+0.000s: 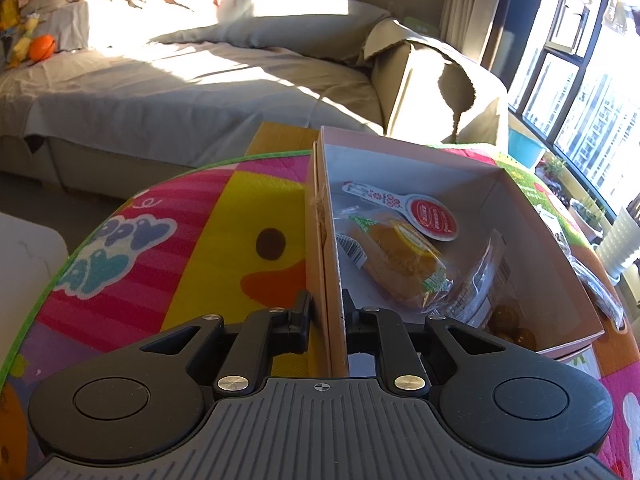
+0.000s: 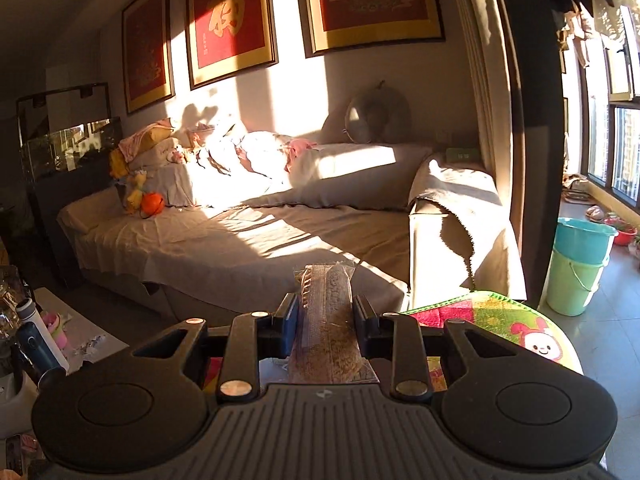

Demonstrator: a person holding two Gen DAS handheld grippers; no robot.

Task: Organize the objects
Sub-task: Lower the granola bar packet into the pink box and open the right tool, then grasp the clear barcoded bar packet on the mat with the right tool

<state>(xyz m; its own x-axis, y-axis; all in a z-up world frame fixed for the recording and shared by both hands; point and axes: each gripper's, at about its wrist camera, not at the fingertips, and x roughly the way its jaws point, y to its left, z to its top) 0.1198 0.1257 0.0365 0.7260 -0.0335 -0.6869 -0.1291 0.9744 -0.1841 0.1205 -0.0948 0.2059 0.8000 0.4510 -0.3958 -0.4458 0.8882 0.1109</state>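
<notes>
Grippers work a snack-sorting job: the left gripper (image 1: 326,320) pinches the box (image 1: 416,160) wall, steadying it, while the right gripper (image 2: 325,320) clamps a packet (image 2: 330,320) aloft; next it likely must lower into the box beside the bun (image 1: 400,264).

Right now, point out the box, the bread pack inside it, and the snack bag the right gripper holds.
box (image 1: 412,156): left wrist view, on its far wall.
bread pack (image 1: 400,264): left wrist view, on the orange bun's middle.
snack bag (image 2: 330,332): right wrist view, on the clear wrapper between the jaws.
</notes>
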